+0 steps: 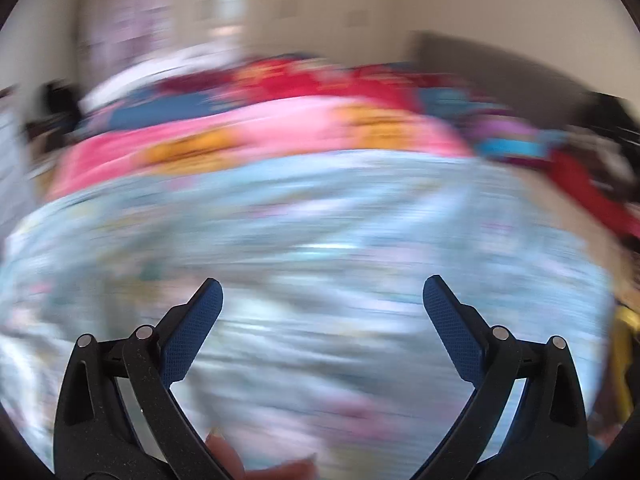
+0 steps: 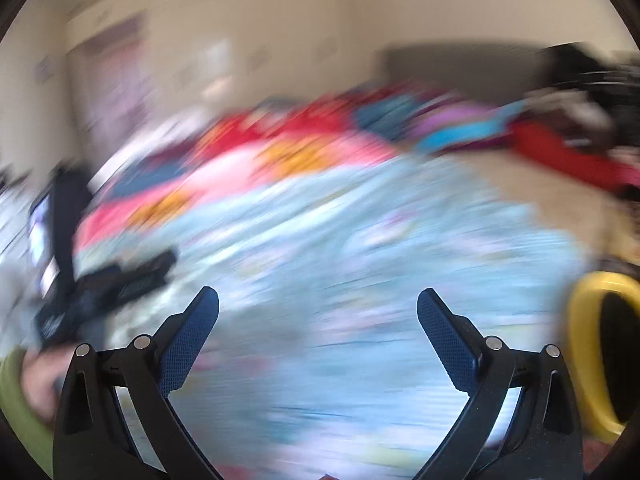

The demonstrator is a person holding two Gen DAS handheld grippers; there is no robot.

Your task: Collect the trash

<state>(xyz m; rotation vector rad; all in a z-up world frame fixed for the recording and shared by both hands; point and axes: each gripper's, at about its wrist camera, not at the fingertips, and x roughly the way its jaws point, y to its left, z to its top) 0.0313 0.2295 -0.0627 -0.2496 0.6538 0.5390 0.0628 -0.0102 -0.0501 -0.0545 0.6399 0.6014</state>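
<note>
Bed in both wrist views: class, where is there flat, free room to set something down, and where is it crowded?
Freest: the pale blue bedspread ahead of both open grippers, left and right. Another bare strip: the tan patch between bedspread and red cloth. Crowded: the far side, under pink blanket and piled clothes. Blur hides small items.

A bedspread (image 2: pixel 360 240) covers the near bed; heaped clothes (image 2: pixel 320 132) lie beyond it, a bin (image 2: pixel 580 320) at right.
</note>
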